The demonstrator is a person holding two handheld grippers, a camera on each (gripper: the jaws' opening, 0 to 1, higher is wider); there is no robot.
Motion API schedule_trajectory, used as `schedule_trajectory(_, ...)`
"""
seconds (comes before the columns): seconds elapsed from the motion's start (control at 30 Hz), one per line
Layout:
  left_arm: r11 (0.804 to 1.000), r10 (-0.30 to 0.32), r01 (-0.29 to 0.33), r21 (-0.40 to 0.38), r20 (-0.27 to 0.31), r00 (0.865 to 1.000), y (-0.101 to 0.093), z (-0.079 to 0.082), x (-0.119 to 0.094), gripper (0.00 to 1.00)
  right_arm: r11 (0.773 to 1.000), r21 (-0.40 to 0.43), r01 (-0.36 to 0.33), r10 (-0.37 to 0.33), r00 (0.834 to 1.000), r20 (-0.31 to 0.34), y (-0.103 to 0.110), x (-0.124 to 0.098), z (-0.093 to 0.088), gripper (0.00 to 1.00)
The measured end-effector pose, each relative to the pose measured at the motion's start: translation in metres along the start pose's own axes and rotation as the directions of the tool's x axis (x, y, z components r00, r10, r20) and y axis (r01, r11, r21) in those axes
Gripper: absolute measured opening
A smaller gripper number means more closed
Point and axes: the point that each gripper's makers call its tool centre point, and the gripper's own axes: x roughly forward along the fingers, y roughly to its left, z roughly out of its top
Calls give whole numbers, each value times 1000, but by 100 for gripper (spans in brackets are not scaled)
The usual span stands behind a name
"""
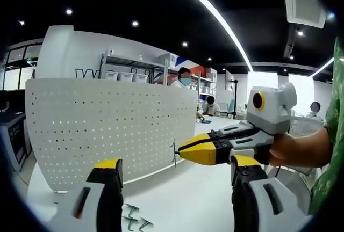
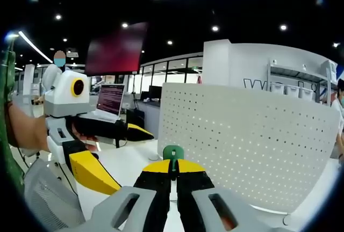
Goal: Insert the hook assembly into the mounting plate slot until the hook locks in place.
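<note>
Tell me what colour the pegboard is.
White, dotted with rows of small holes; the pegboard shows best in the left gripper view.

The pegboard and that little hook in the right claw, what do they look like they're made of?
The pegboard looks like white painted sheet metal or plastic: thin, matte, with even rows of punched holes. I can't tell which. The hook, pinched in the right claw, shows a green, likely plastic-coated head; in the left gripper view its thin stem looks like wire.

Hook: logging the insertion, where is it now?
The hook is pinched in the right gripper, just in front of the pegboard.
</note>
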Motion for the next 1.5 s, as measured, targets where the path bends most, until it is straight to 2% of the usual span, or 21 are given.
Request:
schedule_trajectory(0.13,1000,12,-12,-9,34,999,3,7,1,94,1000,2,9,-9,1000,0,-2,0,0,1)
schedule_trajectory(0.23,1000,4,-4,-7,31,1000,3,6,2,100,1000,4,16,-16,1000,0,-4,1,1,1)
schedule_trajectory(0.57,1000,-10,9,27,28,1000,3,9,3,100,998,11,64,-64,998,-3,-17,0,2,1)
schedule_trajectory(0.77,999,-5,4,37,31,999,12,11,1,99,994,6,110,-110,994,1,-35,-4,12,1)
schedule_trajectory(1.13,999,-16,15,29,30,999,14,8,1,96,978,-27,206,-206,978,20,-80,-5,36,1)
schedule_trajectory(1.33,1000,-16,15,27,35,999,18,10,2,95,961,-28,274,-273,961,48,-111,-7,51,1)
schedule_trajectory(1.5,1000,-18,17,25,34,999,21,10,4,95,942,-35,334,-332,941,59,-136,-9,56,1)
